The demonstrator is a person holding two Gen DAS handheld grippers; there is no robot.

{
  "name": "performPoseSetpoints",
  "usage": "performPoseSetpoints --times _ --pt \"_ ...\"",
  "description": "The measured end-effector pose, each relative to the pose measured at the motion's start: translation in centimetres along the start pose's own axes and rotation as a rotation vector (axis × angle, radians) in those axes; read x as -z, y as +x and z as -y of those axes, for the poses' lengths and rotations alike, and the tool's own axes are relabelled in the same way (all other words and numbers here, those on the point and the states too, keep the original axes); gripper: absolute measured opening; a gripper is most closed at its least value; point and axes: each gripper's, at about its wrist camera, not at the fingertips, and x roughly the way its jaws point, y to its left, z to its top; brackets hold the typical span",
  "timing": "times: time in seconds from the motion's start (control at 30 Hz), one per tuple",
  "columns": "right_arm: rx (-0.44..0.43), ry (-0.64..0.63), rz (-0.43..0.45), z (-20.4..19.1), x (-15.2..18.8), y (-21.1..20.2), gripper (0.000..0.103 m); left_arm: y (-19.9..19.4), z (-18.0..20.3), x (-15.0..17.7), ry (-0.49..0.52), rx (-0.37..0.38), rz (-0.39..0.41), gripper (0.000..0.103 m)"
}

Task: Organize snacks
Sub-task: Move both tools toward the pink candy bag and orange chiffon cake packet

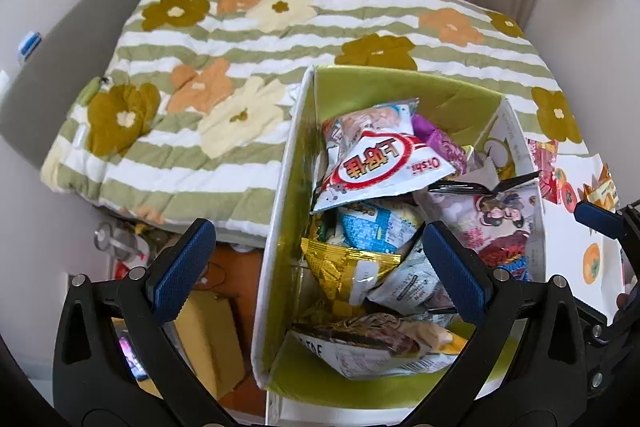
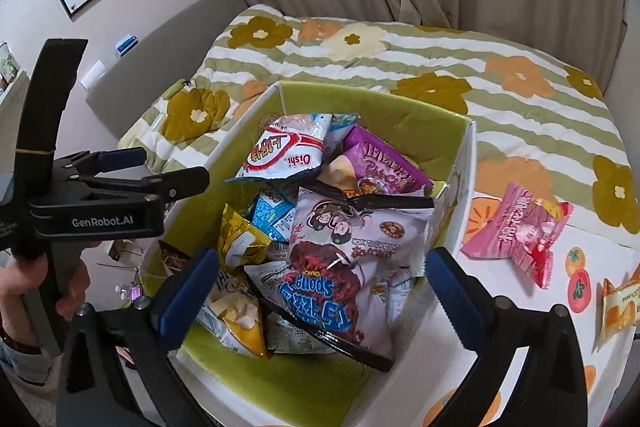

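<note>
Left gripper (image 1: 320,267): jaws wide, empty, poised over the green-lined snack box (image 1: 400,87), frame centre. Right gripper (image 2: 320,291): jaws wide, empty, above the same box. Box contents: Oishi bag (image 2: 286,153), purple chip bag (image 2: 384,167), Sponge Crunch bag (image 2: 348,251); lower packets half buried. Outside, right of frame: pink packet (image 2: 520,231) on the tabletop, orange packet (image 2: 620,307) cut off at the edge. Floral quilt (image 2: 440,67) behind.

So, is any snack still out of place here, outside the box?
Yes. A pink snack packet and an orange snack packet lie on the persimmon-print cloth right of the green-lined white box, not inside it. Both grippers are open, empty.
</note>
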Motion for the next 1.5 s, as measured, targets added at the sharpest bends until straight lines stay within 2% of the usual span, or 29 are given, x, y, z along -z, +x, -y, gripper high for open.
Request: performPoseSetpoints --times 0.27,0.57,0.77,0.97,1.1,1.37,1.5 --pt "-0.004 -0.013 0.076 2.1 1.3 -4.2 0.103 -3.6 4.3 0.0 0.008 -0.009 0.067 0.103" --pt "0.061 -0.005 0.132 9.3 4.1 -11.4 0.103 -6.5 15.7 0.3 0.020 0.084 0.137 0.103" --pt "0.149 -0.009 0.143 15.4 6.4 -15.1 0.103 -5.9 24.1 0.7 0.081 0.125 0.116 0.103" --pt "0.230 0.000 0.144 21.2 8.2 -16.6 0.103 -1.4 31.0 0.4 0.140 0.139 0.047 0.103" --pt "0.285 0.021 0.132 24.8 9.1 -16.3 0.103 3.0 33.8 -0.4 0.181 0.102 -0.014 0.103" --pt "0.388 0.070 0.035 31.1 10.6 -12.4 0.103 12.0 36.1 -1.2 0.245 0.004 -0.111 0.103" --pt "0.409 0.073 -0.043 33.3 11.1 -9.3 0.103 15.3 36.3 -1.5 0.247 0.000 -0.160 0.103"
